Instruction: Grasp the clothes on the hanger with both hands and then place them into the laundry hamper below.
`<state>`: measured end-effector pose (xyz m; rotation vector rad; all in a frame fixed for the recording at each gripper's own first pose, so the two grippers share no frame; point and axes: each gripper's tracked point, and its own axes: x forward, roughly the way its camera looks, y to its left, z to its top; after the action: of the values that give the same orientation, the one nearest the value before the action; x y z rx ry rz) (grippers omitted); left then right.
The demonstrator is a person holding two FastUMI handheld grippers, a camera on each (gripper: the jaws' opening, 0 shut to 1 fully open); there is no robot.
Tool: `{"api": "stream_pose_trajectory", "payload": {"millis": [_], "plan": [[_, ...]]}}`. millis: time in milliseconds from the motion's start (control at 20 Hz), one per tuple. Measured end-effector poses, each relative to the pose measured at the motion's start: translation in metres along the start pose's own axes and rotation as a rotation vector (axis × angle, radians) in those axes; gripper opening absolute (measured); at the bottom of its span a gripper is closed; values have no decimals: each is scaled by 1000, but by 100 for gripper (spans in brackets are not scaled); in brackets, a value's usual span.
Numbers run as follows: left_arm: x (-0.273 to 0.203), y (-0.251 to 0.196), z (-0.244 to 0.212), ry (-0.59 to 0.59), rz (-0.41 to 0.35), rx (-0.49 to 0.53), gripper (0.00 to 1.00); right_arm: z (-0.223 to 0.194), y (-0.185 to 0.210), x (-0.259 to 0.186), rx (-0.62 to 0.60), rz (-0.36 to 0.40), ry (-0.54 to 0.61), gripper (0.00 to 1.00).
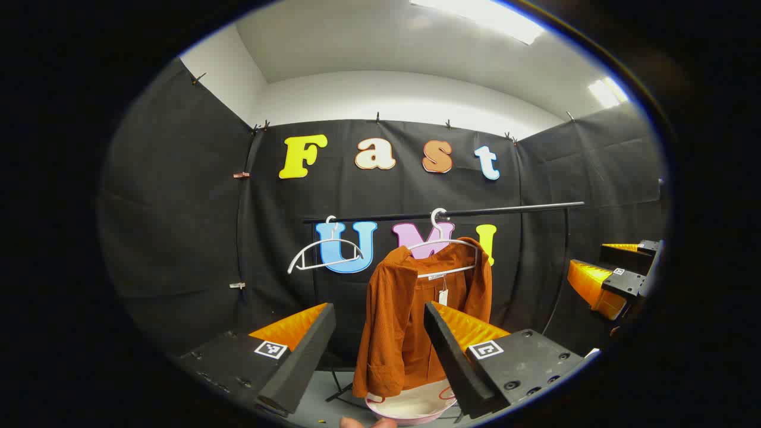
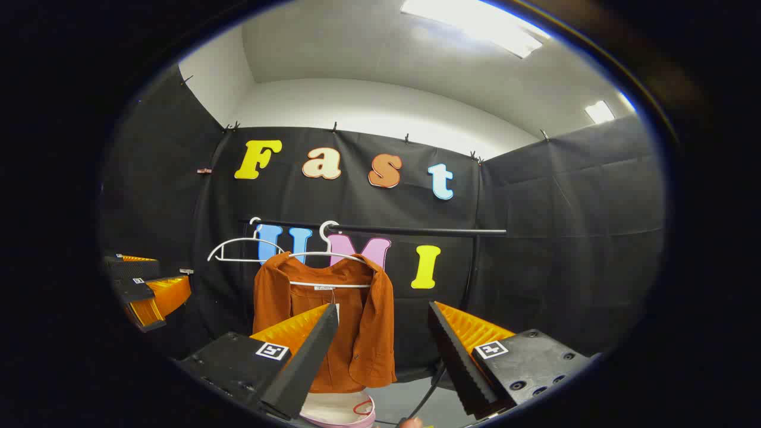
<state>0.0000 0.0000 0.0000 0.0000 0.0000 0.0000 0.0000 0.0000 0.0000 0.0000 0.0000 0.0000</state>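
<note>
A rust-orange shirt (image 1: 410,321) (image 2: 321,309) hangs on a white hanger (image 1: 446,246) (image 2: 327,257) from a black rail (image 1: 452,212) (image 2: 380,229). Under it stands a round pale hamper (image 1: 410,407) (image 2: 339,410), only its rim in sight. My left gripper (image 1: 380,351) is open, well short of the shirt, which I see between its fingers. My right gripper (image 2: 383,351) is open too, the shirt behind its left finger. Each gripper shows far off in the other's view: the right gripper (image 1: 612,276) at the right edge, the left gripper (image 2: 145,291) at the left edge.
An empty white hanger (image 1: 324,255) (image 2: 238,246) hangs on the rail to the left of the shirt. The rail's black upright (image 1: 559,267) (image 2: 472,267) stands at the right, its feet on the grey floor (image 2: 410,398). Black cloth walls close in the booth on three sides.
</note>
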Motion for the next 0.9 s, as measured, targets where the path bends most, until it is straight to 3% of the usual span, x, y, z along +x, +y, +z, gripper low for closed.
{"api": "stream_pose_trajectory", "payload": {"millis": [300, 900], "plan": [[2, 1, -1, 1, 1, 5, 98, 0, -1, 0, -9, -4, 0, 97], [3, -1, -1, 8, 3, 3, 95, -2, -3, 1, -1, -6, 5, 97]]}}
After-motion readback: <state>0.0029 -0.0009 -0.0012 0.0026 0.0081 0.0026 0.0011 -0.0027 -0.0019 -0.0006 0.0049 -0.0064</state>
